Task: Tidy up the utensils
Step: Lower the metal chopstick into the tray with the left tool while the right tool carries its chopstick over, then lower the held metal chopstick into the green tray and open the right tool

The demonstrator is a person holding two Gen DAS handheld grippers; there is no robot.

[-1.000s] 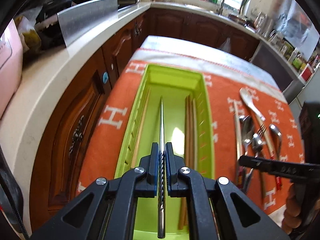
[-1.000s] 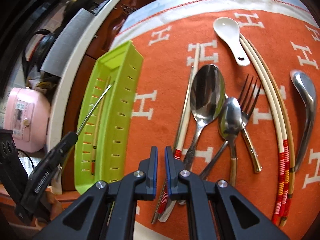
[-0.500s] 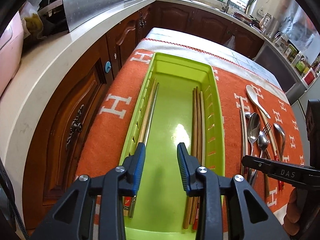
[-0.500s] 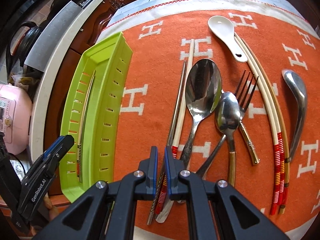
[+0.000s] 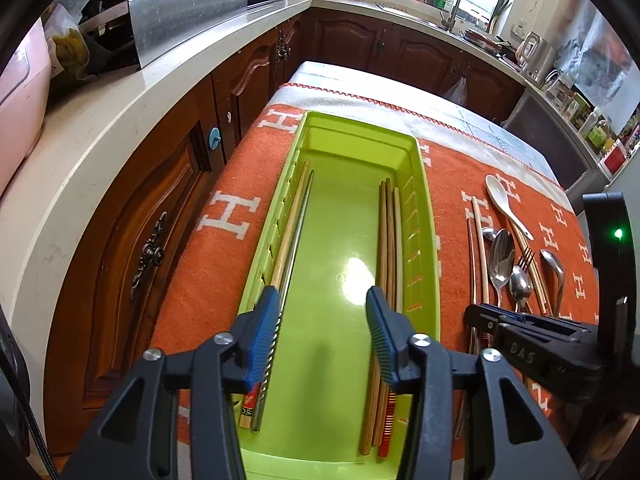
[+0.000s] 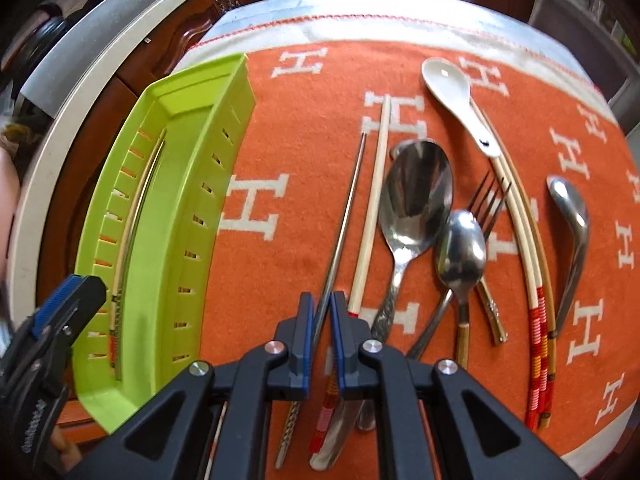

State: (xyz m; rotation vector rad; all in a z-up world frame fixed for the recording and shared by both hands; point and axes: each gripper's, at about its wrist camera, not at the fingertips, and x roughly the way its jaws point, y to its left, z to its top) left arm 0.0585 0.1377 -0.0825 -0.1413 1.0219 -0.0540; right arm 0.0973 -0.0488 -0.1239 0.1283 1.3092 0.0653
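Five chopsticks already lie in the green tray, as far as the fisheye allows counting; the left tool hovers over it, jaws opening with nothing between them. Right of the tray, spoons, a fork and more chopsticks wait on the orange cloth, where the right tool, nearly pressed together, straddles a metal chopstick.

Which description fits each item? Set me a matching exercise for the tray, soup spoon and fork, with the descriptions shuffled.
1 tray
2 soup spoon
3 fork

a white, farthest up the cloth
b metal, tines beside the small spoon
c lime green, chopsticks inside

Pairs: 1-c, 2-a, 3-b.
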